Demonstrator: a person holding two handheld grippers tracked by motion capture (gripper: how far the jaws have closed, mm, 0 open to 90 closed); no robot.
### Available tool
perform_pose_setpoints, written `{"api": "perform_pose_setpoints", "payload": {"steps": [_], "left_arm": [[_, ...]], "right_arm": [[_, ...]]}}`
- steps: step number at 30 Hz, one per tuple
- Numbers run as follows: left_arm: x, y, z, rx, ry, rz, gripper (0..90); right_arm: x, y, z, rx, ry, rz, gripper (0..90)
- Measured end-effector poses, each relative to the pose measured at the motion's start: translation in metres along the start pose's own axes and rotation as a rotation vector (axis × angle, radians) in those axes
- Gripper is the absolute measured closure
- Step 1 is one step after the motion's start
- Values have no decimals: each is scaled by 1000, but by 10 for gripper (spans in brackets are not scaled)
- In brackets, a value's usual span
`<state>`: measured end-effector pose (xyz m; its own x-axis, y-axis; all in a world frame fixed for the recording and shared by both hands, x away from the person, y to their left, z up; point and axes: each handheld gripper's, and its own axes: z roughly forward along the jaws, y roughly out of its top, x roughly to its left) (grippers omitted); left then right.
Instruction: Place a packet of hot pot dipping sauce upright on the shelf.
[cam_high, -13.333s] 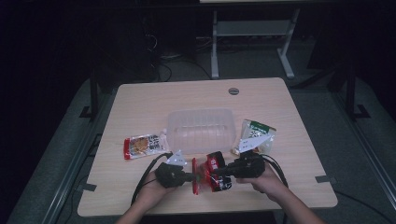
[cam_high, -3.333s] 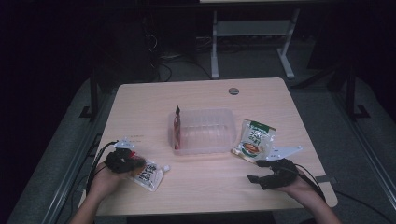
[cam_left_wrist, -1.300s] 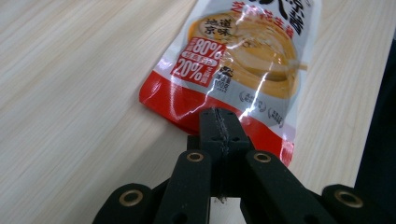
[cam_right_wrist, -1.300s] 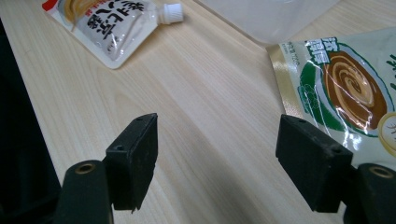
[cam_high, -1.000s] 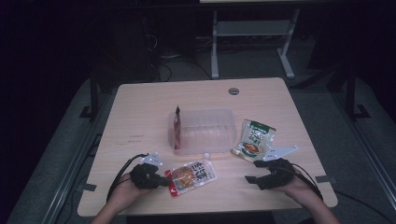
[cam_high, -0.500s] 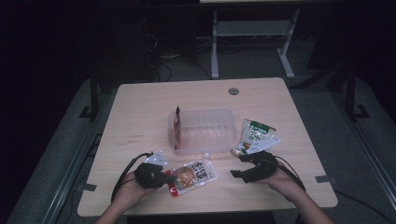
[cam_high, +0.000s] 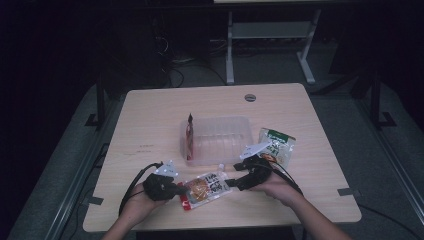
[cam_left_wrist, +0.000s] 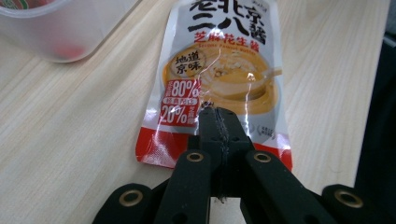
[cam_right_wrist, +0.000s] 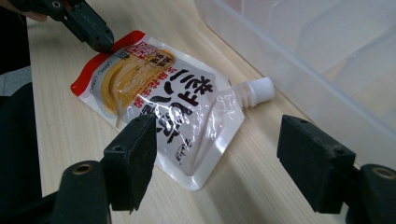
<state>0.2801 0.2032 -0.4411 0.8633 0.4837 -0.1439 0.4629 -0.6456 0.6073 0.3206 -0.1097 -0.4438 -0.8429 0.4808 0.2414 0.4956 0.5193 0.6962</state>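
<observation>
Item: spouted sauce pouch (cam_high: 206, 186), red-edged with an orange dish printed on its face, lying flat on the desk (cam_high: 150, 115) just in front of the clear plastic tub (cam_high: 220, 140); its white cap (cam_right_wrist: 258, 89) points toward the tub wall, close to it

Hold: left gripper (cam_left_wrist: 218, 125), jaws pinched tight on the pouch's red bottom seam, likely chosen because the flat seam gives a firm grip while the filled belly would slip; the pouch stays flat on the desk rather than lifted

Second hold pending: right gripper (cam_right_wrist: 219, 158), jaws spread wide and holding nothing, lined up on the spout end of the pouch, apparently to share the load before a lift into the tub

Pose: left hand (cam_high: 142, 197) low at the near edge, gripper pointing across the desk; right hand (cam_high: 272, 187) low beside it, gripper aimed leftward at the pouch

Other stock: red sachet (cam_high: 189, 142) standing upright inside the tub's left end; green-and-white packet (cam_high: 277, 145) on the desk right of the tub
</observation>
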Motion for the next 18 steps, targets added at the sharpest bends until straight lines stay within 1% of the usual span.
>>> {"api": "perform_pose_setpoints", "payload": {"steps": [1, 3, 4, 5, 7, 9, 10, 13, 15, 18], "left_arm": [[0, 0, 1, 4, 0, 1, 899], [-1, 0, 2, 3, 0, -6, 899], [-1, 0, 2, 5, 1, 1, 899], [-1, 0, 3, 12, 1, 5, 899], [-1, 0, 4, 19, 6, 5, 899], [-1, 0, 6, 31, 9, 15, 899], [-1, 0, 8, 34, 11, 11, 899], [-1, 0, 10, 57, 16, 30, 900], [-2, 0, 11, 60, 18, 27, 900], [-2, 0, 13, 63, 20, 28, 900]], "right_arm": [[0, 1, 3, 8, 4, -3, 273], [-1, 1, 7, 16, 16, 10, 268], [-1, 1, 9, 24, 22, 14, 264], [-2, 0, 11, 28, 22, 5, 260], [-3, -2, 13, 38, 27, 9, 252], [-3, -3, 14, 31, 33, 25, 249], [-3, -3, 15, 31, 33, 26, 248], [-3, -5, 18, 47, 37, 21, 244], [-1, -5, 20, 54, 49, 33, 243], [-1, -5, 25, 59, 65, 35, 240]]}}
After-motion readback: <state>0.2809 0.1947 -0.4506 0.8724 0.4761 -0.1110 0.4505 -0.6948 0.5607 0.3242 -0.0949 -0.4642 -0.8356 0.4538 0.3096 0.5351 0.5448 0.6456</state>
